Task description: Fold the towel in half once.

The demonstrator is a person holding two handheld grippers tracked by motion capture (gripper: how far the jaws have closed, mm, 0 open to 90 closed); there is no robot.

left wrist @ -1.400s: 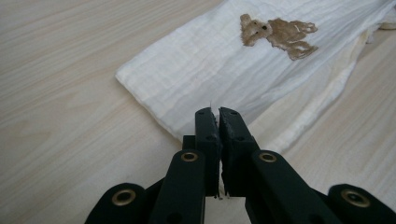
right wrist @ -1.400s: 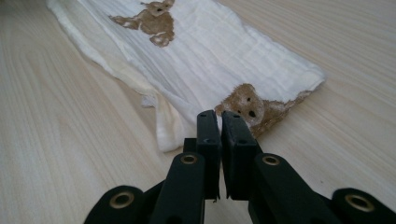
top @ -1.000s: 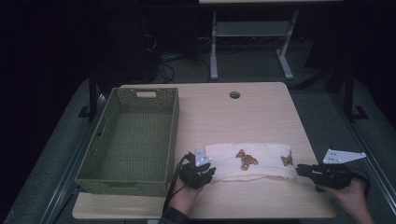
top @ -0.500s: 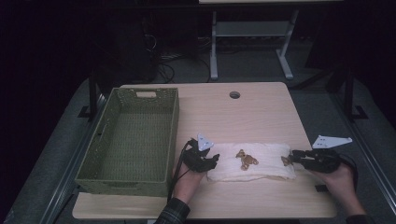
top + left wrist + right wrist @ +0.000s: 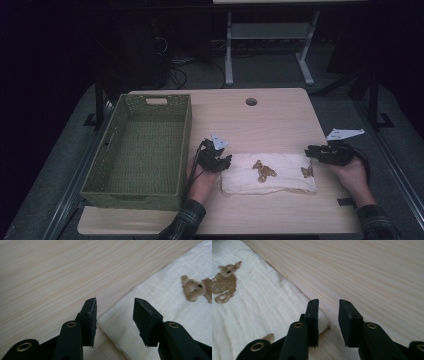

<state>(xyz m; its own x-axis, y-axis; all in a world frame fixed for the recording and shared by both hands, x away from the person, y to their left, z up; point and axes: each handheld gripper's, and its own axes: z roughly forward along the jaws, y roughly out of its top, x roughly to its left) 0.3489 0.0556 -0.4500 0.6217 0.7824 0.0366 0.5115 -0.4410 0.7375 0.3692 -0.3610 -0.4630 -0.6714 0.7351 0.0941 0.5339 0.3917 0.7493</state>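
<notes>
A folded white cloth [image 5: 270,172] printed with brown bears lies flat on the wooden table [image 5: 260,125]. My left gripper [image 5: 227,159] sits low at the cloth's far left corner. In the left gripper view its jaws [image 5: 115,307] stand apart over the corner of the cloth [image 5: 175,305] and press on nothing. My right gripper [image 5: 310,150] is at the far right corner. In the right gripper view its jaws [image 5: 328,307] gape beside the edge of the cloth [image 5: 257,305]. Both pairs of jaws have just been opening, with nothing gripped.
A green woven basket [image 5: 182,145] stands on the left part of the table, close to my left hand. A round cable hole [image 5: 251,101] marks the far middle. Beyond the table are a dark floor, cables and a metal stand.
Both grippers have moved away from the person, from the cloth's near edge to its far corners. Their jaws stand wider than before.
</notes>
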